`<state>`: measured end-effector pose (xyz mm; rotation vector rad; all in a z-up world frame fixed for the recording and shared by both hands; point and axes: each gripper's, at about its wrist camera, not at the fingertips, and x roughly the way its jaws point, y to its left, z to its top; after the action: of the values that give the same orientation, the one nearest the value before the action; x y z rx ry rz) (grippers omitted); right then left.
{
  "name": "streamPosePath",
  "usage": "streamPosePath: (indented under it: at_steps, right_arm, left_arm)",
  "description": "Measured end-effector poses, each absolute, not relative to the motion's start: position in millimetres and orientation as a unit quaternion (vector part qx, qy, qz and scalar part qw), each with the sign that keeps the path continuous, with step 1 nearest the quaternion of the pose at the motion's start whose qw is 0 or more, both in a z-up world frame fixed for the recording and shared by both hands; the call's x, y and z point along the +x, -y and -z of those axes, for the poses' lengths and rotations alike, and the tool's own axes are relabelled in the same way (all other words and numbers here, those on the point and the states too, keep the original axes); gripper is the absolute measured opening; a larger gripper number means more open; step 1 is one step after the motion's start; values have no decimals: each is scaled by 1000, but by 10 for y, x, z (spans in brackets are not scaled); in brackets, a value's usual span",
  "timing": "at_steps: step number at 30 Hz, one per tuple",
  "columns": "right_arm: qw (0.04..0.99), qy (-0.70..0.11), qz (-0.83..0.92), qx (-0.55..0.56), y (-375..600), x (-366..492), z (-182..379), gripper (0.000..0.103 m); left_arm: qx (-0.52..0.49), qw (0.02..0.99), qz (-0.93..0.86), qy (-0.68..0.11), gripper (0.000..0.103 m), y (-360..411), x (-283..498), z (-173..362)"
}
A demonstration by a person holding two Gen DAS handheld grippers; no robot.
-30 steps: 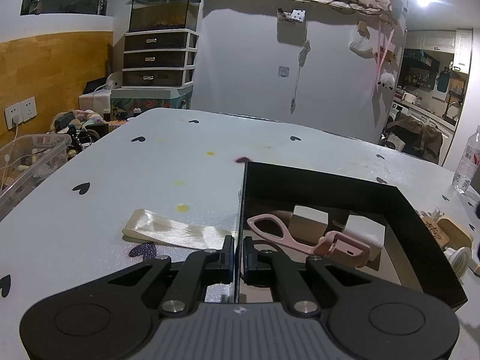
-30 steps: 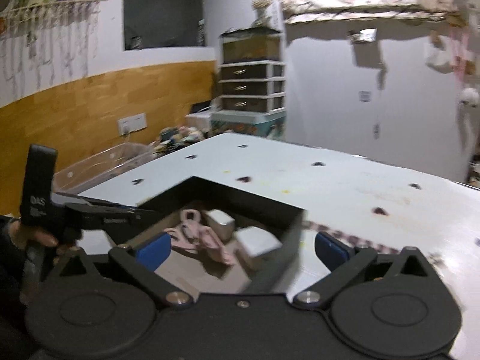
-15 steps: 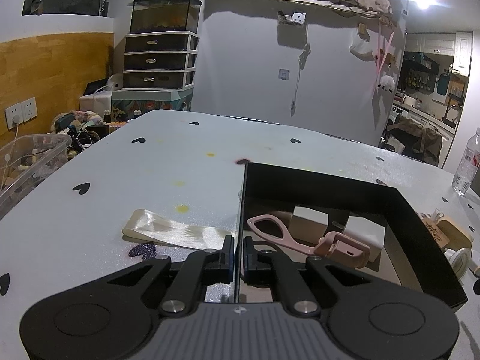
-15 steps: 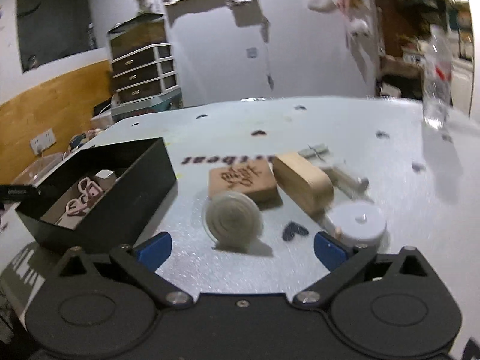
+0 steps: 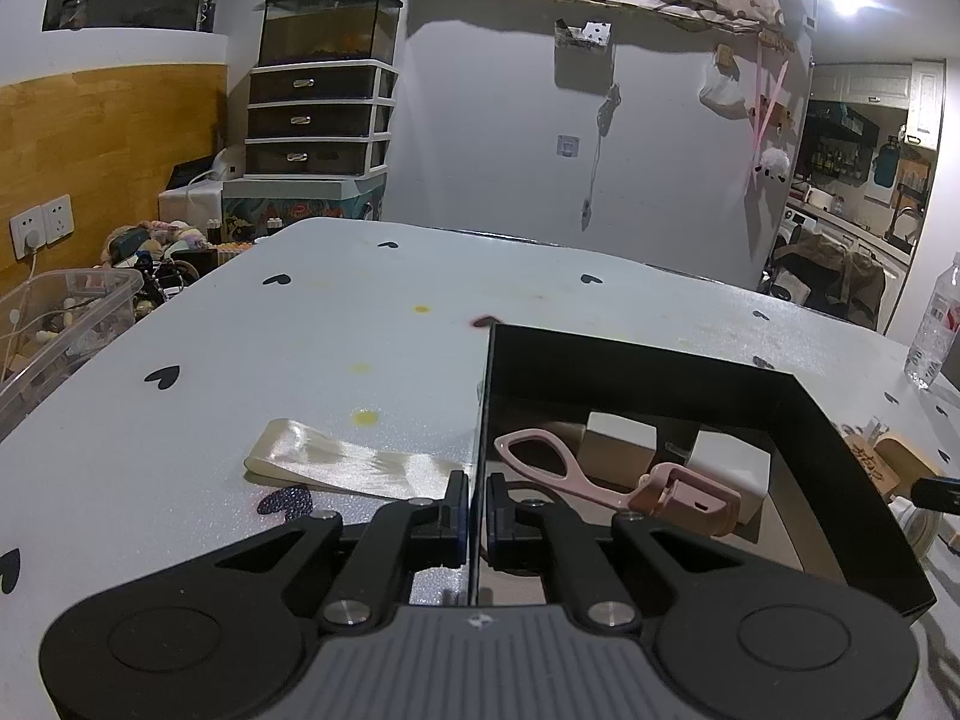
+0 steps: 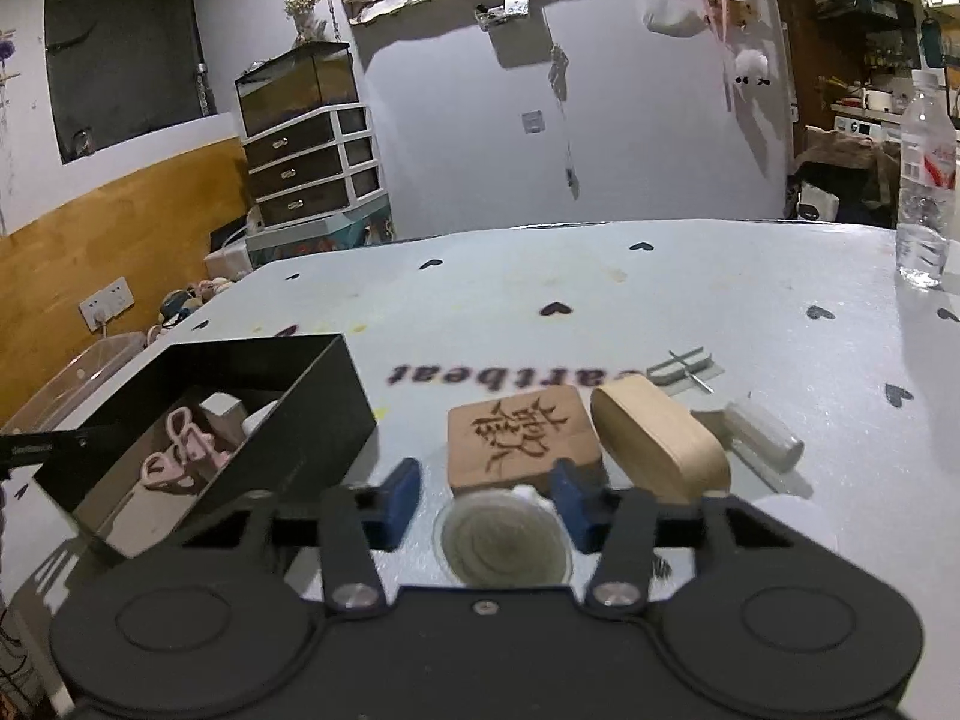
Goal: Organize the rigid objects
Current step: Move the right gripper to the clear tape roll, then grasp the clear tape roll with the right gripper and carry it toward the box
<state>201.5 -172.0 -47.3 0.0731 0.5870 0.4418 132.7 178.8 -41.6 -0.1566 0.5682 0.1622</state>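
Now the right gripper (image 6: 489,501) has narrowed, fingers apart, around the round disc (image 6: 503,537) — left gripper (image 5: 477,507) still clamps the black box (image 5: 840,468).

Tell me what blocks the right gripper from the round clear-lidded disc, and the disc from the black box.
Nothing visible blocks either. The round clear-lidded disc sits between the open jaws of the right gripper. Bare tabletop lies between it and the black open-topped box to its left; only the box's near wall must be cleared.

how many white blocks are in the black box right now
2. One white block lies behind the pink clip, mid-box; the other sits to its right, toward the black box's right wall. The near floor is hidden, so more may exist.
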Motion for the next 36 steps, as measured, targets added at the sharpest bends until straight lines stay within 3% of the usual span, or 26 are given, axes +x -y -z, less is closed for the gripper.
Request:
streamPosePath:
  at_steps: [1,21,23,24,25,27,29,30,31,33,36]
  right_arm:
    - [932,-290,-213,31,1701,2028,478,37]
    - [927,-275,-255,-27,1636,1606,473,35]
    - [929,-271,-251,-27,1631,1601,468,30]
    - [930,-269,-249,-27,1634,1599,463,23]
    - [931,-267,-248,-24,1638,1598,451,1]
    - [932,-269,-242,-13,1664,1616,422,0]
    - [933,-267,-243,-4,1694,1617,395,3]
    - [933,-268,-240,1,1709,1615,382,16]
    - [934,-268,-235,7,1729,1607,369,42]
    - [939,-262,-224,11,1761,1559,343,67]
    - [938,-260,-227,16,1808,1456,331,68]
  left_arm:
    - [-77,954,-79,-280,5,-1790,1328,418]
    - [-79,954,-78,-279,5,-1799,1330,426]
    - [-79,954,-78,-279,5,-1796,1329,426]
    - [-79,954,-78,-279,5,-1796,1329,426]
    - [-79,954,-78,-279,5,-1796,1329,427]
    - [-79,954,-78,-279,5,-1799,1329,428]
    - [-79,954,-78,-279,5,-1797,1328,427]
    - [-79,954,-78,-279,5,-1796,1328,427]
    - [-79,954,-78,-279,5,-1795,1329,427]
    - [-79,954,-78,-279,5,-1796,1328,427]
    - [-79,954,-78,-278,5,-1799,1330,428]
